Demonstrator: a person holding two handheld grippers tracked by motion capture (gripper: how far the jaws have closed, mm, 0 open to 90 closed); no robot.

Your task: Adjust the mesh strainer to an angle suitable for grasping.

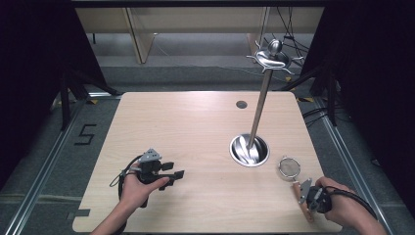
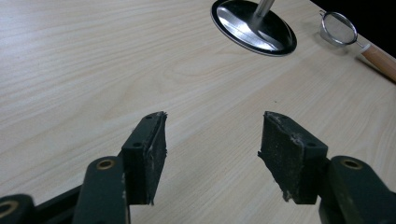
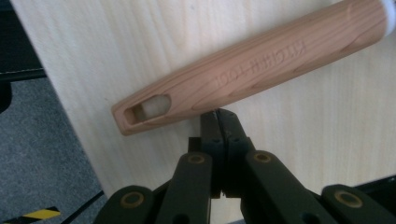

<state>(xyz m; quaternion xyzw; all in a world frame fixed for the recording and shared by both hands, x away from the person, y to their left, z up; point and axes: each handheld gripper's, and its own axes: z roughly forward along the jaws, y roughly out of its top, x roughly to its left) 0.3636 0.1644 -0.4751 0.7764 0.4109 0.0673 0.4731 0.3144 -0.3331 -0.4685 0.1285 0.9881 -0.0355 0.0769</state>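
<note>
A small mesh strainer [image 1: 289,167] with a wooden handle [image 1: 304,208] lies flat near the table's right front corner. My right gripper [image 1: 306,195] is shut and empty. In the right gripper view its closed tips [image 3: 218,114] rest against the side of the wooden handle [image 3: 252,74], which has a hanging slot at its end. My left gripper [image 1: 172,175] hovers open over the front left of the table. In the left gripper view its pads [image 2: 152,154] stand wide apart over bare wood, with the strainer [image 2: 339,29] far off at the top right.
A metal stand with a round shiny base [image 1: 249,150] has a tall pole topped by hooks [image 1: 274,58], just left of the strainer. Its base [image 2: 253,28] also shows ahead of the left gripper. A dark cable hole [image 1: 241,104] sits near the far edge. The table's right edge [image 1: 323,196] is close to the handle.
</note>
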